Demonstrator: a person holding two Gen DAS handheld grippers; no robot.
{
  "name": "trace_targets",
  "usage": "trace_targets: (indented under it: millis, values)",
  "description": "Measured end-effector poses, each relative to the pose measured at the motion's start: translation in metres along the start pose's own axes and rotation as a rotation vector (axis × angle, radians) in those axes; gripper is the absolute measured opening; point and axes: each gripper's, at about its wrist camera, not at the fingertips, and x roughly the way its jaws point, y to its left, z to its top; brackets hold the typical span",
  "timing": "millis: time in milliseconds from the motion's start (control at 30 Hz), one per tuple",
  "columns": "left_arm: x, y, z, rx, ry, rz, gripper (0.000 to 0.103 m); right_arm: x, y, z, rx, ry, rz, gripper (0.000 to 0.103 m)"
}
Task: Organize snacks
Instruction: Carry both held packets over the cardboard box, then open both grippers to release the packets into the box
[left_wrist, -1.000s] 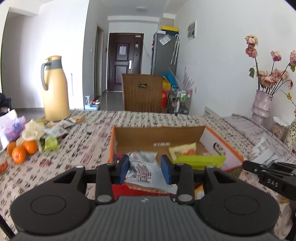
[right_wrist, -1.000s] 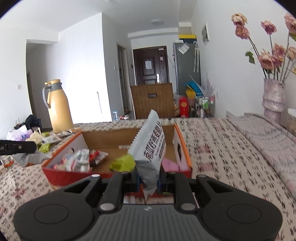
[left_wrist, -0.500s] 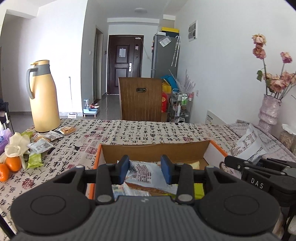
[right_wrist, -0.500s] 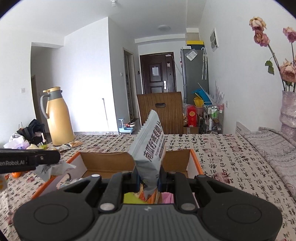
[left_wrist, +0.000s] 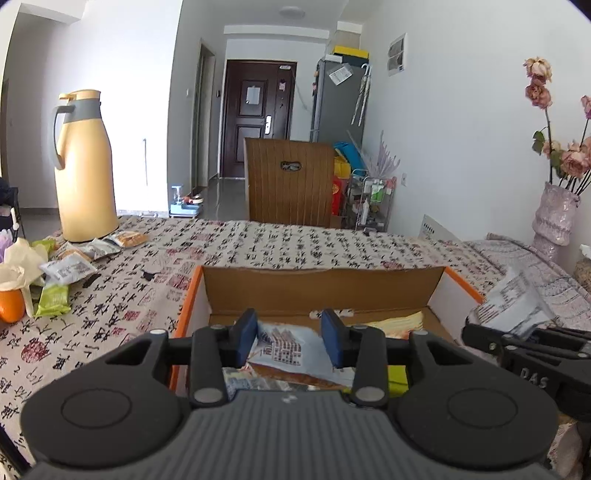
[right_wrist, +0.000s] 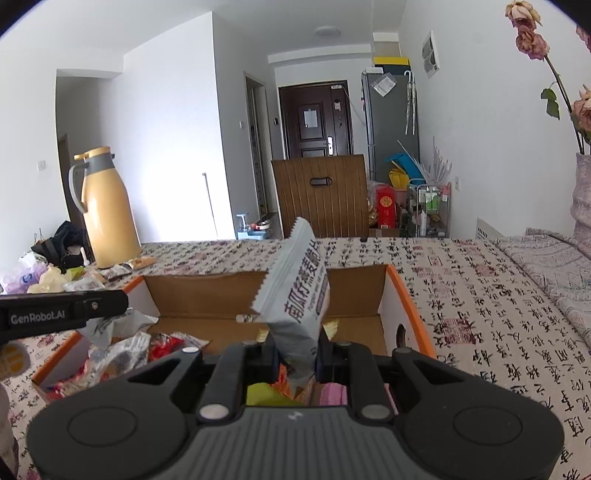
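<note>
Seen from the left wrist, the left gripper (left_wrist: 288, 332) was held low and tipped a little downward over the near edge of the cardboard box (left_wrist: 321, 288). A pale blue-and-white snack packet (left_wrist: 288, 347) lay flat between its blue pads, above the snacks already in the box. The jaws stood a modest way apart, closed on that packet from both sides, and had just eased a touch wider with the packet between them. By the box's right wall the right gripper (left_wrist: 476, 334) reached in, a crumpled grey packet (left_wrist: 513, 302) sticking up from its tip. Loose snacks (left_wrist: 66, 271) lay on the cloth well to the left of the box.

From the right wrist, the right gripper (right_wrist: 297, 347) also pointed slightly downward, over the near right part of the box (right_wrist: 207, 295). Its jaws were nearly together, pinching the bottom of the grey packet (right_wrist: 299, 295), which stood upright and leaned right above the box. Over the box's left wall the left gripper (right_wrist: 120, 301) showed side-on, its snack packet (right_wrist: 110, 325) hanging from the tip.
</note>
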Motion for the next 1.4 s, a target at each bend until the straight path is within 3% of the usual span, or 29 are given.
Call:
trace_targets:
  millis: [33, 67, 100, 167, 200, 233, 367, 933, 1400]
  values:
    - [0.000, 0.002, 0.000, -0.006, 0.001, 0.001, 0.043, -0.001, 0.000, 0.000, 0.004, -0.001, -0.001, 0.020]
    - [-0.001, 0.004, 0.000, -0.016, -0.002, 0.003, 0.052, -0.002, -0.001, 0.000, 0.008, -0.006, -0.007, 0.021]
    - [-0.001, 0.005, 0.000, -0.024, -0.008, 0.010, 0.068, -0.004, -0.001, 0.000, 0.008, -0.012, -0.013, 0.026]
    - [-0.005, 0.007, -0.001, -0.042, -0.032, 0.044, 0.103, -0.006, -0.002, 0.000, 0.016, -0.021, -0.015, 0.050]
    - [-0.007, 0.008, -0.001, -0.050, -0.052, 0.063, 0.103, -0.007, -0.002, -0.001, 0.018, -0.028, -0.022, 0.068]
    - [-0.008, 0.009, -0.001, -0.052, -0.059, 0.067, 0.103, -0.008, -0.002, -0.001, 0.019, -0.035, -0.030, 0.080]
    - [-0.006, 0.010, 0.000, -0.057, -0.048, 0.068, 0.103, -0.008, -0.004, -0.002, 0.030, -0.035, -0.034, 0.099]
    - [-0.007, 0.009, 0.000, -0.055, -0.046, 0.070, 0.103, -0.008, -0.006, -0.001, 0.042, -0.036, -0.043, 0.103]
    - [-0.056, 0.006, 0.001, -0.045, -0.084, 0.070, 0.103, -0.050, 0.004, -0.001, 0.040, -0.073, -0.030, 0.103]
